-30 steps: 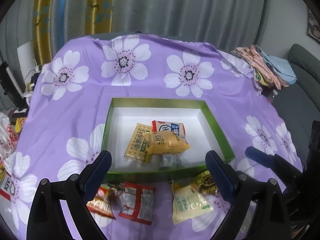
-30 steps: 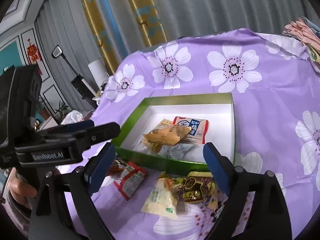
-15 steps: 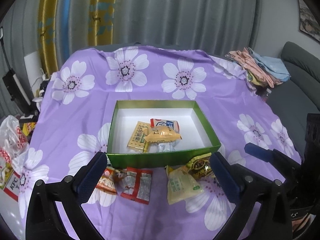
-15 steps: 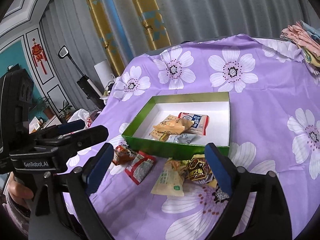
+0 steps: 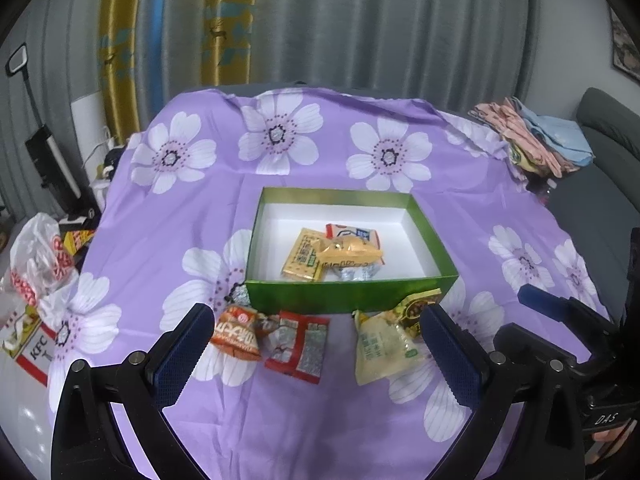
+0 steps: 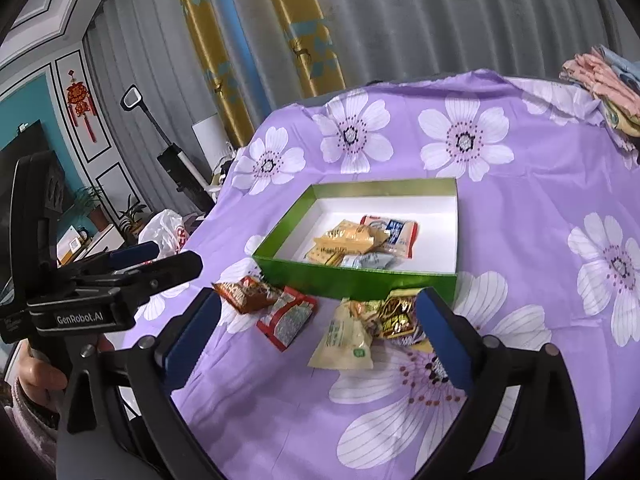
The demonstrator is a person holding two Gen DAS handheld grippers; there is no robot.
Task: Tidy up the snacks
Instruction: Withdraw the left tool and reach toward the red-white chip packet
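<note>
Mid-sort, both claws, left claw (image 5: 312, 354) and right claw (image 6: 318, 326), hang released and empty over loose snack packets (image 5: 298, 346) on the surface beside the part-filled green box (image 5: 348, 298); next, grab one.

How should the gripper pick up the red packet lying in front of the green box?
The red packet lies flat on the purple cloth, beside the orange packet. Probably best: come straight down and pinch across its narrow width near the free end, away from the green box, where the crinkly edges lift.
</note>
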